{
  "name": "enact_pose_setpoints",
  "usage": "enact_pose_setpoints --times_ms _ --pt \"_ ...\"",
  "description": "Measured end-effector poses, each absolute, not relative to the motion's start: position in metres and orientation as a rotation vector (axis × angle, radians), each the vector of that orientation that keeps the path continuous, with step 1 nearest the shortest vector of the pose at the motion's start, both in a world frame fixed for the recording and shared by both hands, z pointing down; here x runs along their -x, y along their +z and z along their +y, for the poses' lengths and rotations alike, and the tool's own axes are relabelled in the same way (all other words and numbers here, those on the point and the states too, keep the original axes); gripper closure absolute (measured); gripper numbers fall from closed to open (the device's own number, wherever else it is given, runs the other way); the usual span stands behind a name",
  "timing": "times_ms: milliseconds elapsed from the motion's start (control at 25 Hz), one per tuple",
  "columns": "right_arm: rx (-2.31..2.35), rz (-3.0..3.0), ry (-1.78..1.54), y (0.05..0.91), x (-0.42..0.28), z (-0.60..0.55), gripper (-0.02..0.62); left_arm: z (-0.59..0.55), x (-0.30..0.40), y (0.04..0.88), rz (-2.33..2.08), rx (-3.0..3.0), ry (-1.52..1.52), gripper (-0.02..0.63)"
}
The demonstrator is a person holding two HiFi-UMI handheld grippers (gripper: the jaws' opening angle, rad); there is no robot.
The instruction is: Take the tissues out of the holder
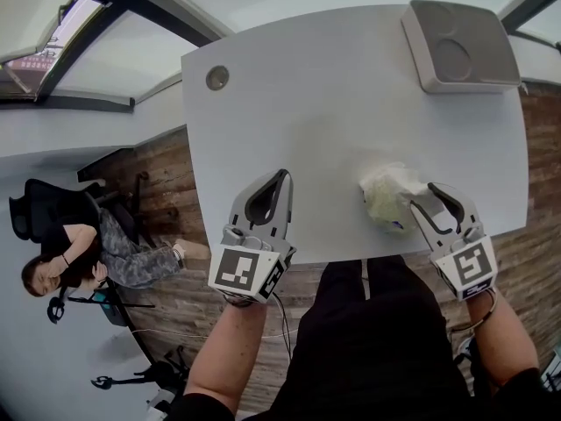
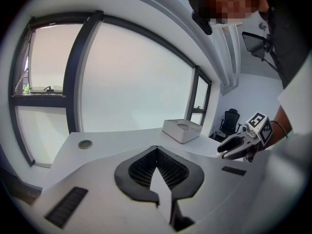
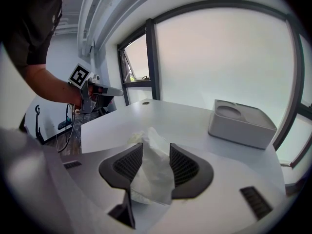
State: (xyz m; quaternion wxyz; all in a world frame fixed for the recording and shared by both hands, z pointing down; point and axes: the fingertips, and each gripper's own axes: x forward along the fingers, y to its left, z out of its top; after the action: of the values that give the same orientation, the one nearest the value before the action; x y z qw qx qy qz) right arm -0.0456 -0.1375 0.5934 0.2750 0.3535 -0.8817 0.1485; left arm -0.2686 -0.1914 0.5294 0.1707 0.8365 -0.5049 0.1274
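The grey tissue holder (image 1: 460, 46) stands at the table's far right corner, also in the left gripper view as a pale box (image 2: 181, 129) and in the right gripper view (image 3: 241, 121). A crumpled heap of white tissues (image 1: 386, 196) lies on the white table (image 1: 307, 103) near its front edge. My right gripper (image 1: 426, 189) is at this heap, jaws apart, with a tissue (image 3: 152, 172) standing loosely between the dark pads (image 3: 127, 165). My left gripper (image 1: 285, 175) rests at the front edge to the left, shut and empty, tips together (image 2: 156, 149).
A round cable grommet (image 1: 217, 78) sits at the table's far left corner. A person (image 1: 79, 253) sits on an office chair on the wooden floor to the left. Large windows (image 2: 131, 77) run behind the table.
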Motion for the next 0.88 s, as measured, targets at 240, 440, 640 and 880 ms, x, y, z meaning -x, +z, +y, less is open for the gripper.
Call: enact_pose_setpoints --times_ms 240,440,640,880 --pt "-0.914 -2.356 0.453 0.617 0.050 -0.132 0.443 -0.188 0.269 0.546 -1.430 -2.352 0.366 0.601" --pt "-0.921 -2.334 0.502 0.627 0.050 -0.132 0.443 -0.182 0.275 0.555 -1.427 -2.314 0.384 0.601" --pt "-0.884 -2.325 0.542 0.640 0.053 -0.127 0.445 -0.178 0.282 0.565 -1.435 -2.298 0.388 0.601" --pt "-0.890 -2.305 0.547 0.644 0.050 -0.129 0.554 -0.178 0.285 0.564 -1.445 -2.293 0.382 0.601"
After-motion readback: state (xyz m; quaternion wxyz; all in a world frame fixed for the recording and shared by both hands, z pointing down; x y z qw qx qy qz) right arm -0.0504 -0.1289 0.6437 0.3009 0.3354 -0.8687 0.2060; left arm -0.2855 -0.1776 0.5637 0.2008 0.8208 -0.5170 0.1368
